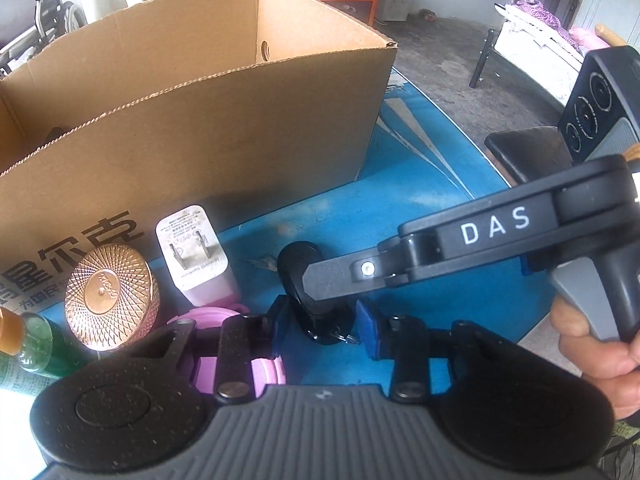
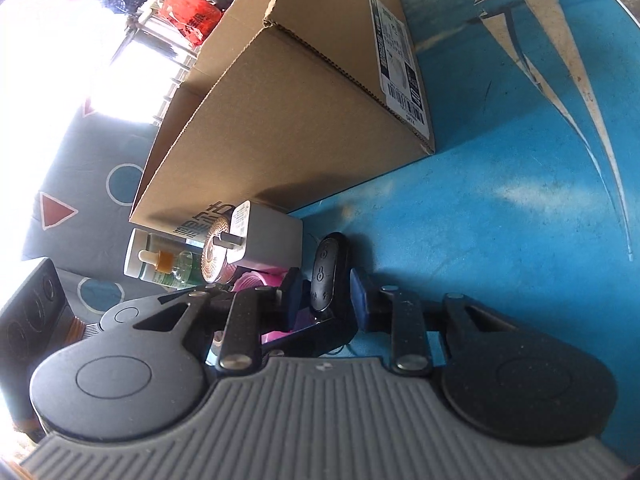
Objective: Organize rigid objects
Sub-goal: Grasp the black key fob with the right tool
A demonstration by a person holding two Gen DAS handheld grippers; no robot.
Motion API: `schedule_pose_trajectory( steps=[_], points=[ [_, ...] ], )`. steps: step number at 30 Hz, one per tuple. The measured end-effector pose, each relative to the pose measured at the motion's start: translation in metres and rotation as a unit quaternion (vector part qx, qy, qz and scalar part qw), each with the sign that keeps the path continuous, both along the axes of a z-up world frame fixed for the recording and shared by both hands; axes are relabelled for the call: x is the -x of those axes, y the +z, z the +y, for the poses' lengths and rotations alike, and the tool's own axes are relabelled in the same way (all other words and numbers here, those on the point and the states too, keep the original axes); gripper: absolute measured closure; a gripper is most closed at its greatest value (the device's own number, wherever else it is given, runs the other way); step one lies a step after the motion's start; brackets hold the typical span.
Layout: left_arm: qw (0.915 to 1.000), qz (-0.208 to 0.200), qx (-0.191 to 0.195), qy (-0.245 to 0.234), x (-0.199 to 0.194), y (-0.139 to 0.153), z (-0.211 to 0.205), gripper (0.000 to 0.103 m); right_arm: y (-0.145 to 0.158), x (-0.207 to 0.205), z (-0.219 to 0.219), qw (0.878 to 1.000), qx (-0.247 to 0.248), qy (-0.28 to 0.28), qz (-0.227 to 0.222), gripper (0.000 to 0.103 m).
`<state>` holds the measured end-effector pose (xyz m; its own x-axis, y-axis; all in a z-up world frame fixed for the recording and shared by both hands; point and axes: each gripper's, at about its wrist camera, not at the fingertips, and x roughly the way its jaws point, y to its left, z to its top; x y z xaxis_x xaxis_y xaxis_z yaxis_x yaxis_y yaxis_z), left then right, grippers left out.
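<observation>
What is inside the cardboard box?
Looking into the cardboard box, only its bare inner walls and a round hole in one wall show. A dark shape sits at far left; the near wall covers the floor.

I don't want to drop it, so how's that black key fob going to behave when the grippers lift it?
The black key fob looks rigid, probably light. Its glossy rounded shell may slip between the right gripper pads. The left gripper straddles it too.

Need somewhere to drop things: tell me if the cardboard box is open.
Open: the cardboard box shows no lid, its inner walls visible from above.
</observation>
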<state>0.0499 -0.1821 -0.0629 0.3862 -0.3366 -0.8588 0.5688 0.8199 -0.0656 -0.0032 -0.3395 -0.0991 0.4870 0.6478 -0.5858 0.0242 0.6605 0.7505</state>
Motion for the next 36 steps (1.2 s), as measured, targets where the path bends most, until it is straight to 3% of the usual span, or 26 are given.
schedule_pose_trajectory(
  steps=[12,16,19,27,32,36],
  points=[
    [0.9999,-0.012,-0.003,-0.002,-0.003,0.0,-0.001,0.065,0.0,-0.005,0.004,1.0,0.0,-0.009,-0.018,0.082],
    [1.0,-0.008,0.001,-0.004,-0.004,0.0,0.0,0.064,0.004,0.0,0.003,0.999,-0.026,0.003,-0.026,0.085],
    [0.9999,-0.014,-0.005,-0.005,-0.003,-0.001,-0.001,0.069,0.002,-0.001,0.005,1.0,-0.005,-0.003,-0.02,0.085],
    [0.9995,-0.024,-0.018,-0.013,0.0,-0.001,-0.007,0.072,-0.007,-0.003,0.006,1.0,-0.009,-0.016,-0.012,0.088],
    [0.9989,-0.033,-0.006,-0.032,0.013,0.01,-0.008,0.073,0.005,0.014,0.003,0.999,-0.003,-0.036,-0.017,0.088],
    [0.9967,-0.06,0.015,-0.054,0.028,0.038,-0.006,0.073,0.036,0.035,0.004,0.997,0.025,-0.053,-0.045,0.088]
  ],
)
